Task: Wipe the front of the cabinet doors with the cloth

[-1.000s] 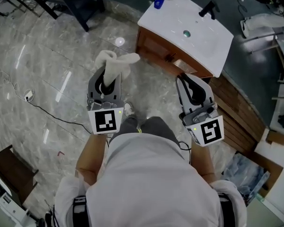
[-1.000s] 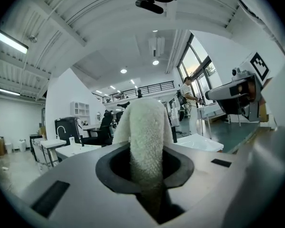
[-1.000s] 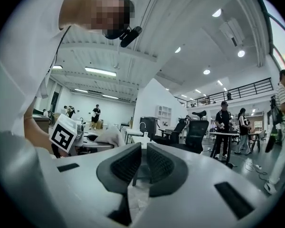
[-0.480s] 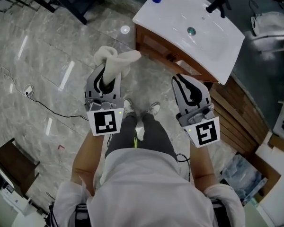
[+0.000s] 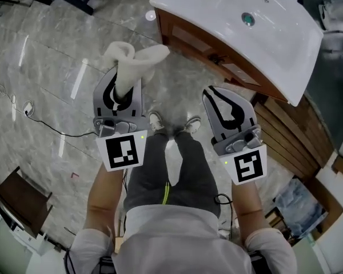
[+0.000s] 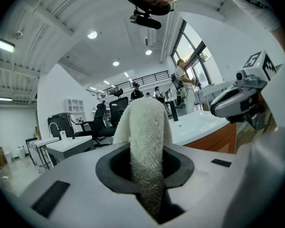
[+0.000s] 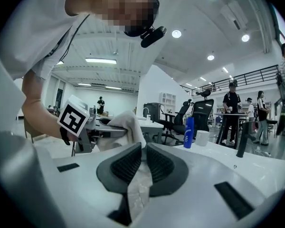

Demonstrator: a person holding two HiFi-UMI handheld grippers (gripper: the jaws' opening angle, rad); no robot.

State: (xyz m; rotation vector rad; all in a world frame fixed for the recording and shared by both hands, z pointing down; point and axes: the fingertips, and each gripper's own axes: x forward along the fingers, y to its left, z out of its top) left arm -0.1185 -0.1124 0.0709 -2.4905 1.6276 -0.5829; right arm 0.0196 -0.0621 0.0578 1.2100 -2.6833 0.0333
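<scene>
My left gripper [image 5: 124, 83] is shut on a white terry cloth [image 5: 132, 63], whose loose end sticks out past the jaw tips and flops to the right. In the left gripper view the cloth [image 6: 145, 127] fills the gap between the jaws. My right gripper [image 5: 217, 94] is shut with nothing in it; its ribbed pads [image 7: 130, 163] meet. The wooden cabinet front [image 5: 201, 45] stands under a white sink top [image 5: 274, 36], ahead of both grippers and apart from them. The cloth hangs over the floor just left of the cabinet's corner.
A black cable [image 5: 51, 127] runs across the marble floor from a socket [image 5: 27, 106] at the left. Wooden slats [image 5: 288, 138] lie at the right, and a dark stool [image 5: 14, 201] at the lower left. A blue bottle [image 7: 189, 132] and a black faucet [image 7: 241, 137] stand on the sink top.
The sink cabinet has grown larger and slid toward the view's upper right; the person's legs and shoes have come into sight. Both grippers keep their pose, the cloth still held.
</scene>
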